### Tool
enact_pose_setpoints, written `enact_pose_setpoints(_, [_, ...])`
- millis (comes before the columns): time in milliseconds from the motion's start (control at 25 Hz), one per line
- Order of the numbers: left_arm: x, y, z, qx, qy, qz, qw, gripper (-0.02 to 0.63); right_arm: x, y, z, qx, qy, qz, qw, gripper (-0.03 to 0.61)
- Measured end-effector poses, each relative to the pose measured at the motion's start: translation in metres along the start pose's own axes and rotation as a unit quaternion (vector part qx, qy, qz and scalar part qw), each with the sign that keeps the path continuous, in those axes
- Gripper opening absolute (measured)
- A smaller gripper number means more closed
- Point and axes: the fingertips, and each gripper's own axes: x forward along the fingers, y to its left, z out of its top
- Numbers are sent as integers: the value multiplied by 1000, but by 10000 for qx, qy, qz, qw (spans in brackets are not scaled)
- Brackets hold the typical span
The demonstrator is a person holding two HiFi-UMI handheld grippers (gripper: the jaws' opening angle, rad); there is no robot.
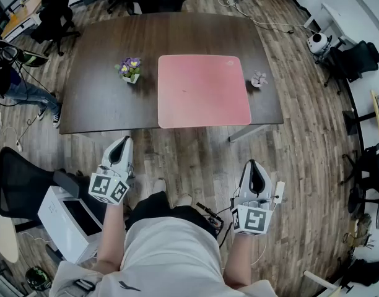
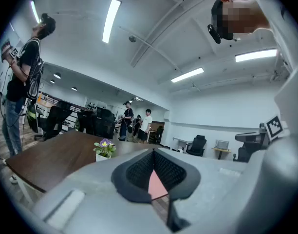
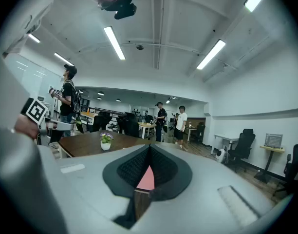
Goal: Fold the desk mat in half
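We are in an open-plan office, or a lab laid out like one. A large dark wooden table [image 1: 103,98] stands on a wood-plank floor [image 1: 196,159]. Black swivel chairs [image 1: 53,14] are parked around the room, some at white desks [image 1: 329,17] along the white walls. Long strip lights [image 2: 111,18] run across a white ceiling with exposed pipes [image 3: 158,23], and loose cables [image 1: 264,22] trail over the floor. In the gripper views we see rows of desks and chairs reaching deep into the room, with several people [image 3: 180,123] standing among them. A small potted flower [image 1: 130,70] sits on the table
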Motion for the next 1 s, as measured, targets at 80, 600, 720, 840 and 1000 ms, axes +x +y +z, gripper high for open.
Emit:
enact_pose_setpoints(80, [-8, -4, 3, -30, 5, -41, 10000, 5, -9, 3, 4, 206, -20, -8, 9998, -2])
enact_pose_setpoints(600, [-26, -5, 15, 200, -64, -189, 9996, 5, -30, 19, 13, 504, -69, -75, 9987, -2])
enact_pose_setpoints(720, [-29, 0, 14, 205, -54, -163, 9996, 5, -28, 20, 12, 564, -66, -118, 9983, -2])
enact_pose_setpoints(840, [-31, 3, 15, 175, -65, -145, 9997, 5, -28, 24, 12, 661, -62, -50, 9978, -2])
enact_pose_setpoints(1000, [-30, 5, 15, 171, -55, -183, 9997, 5, -26, 28, 11, 681, -48, -28, 9977, 0])
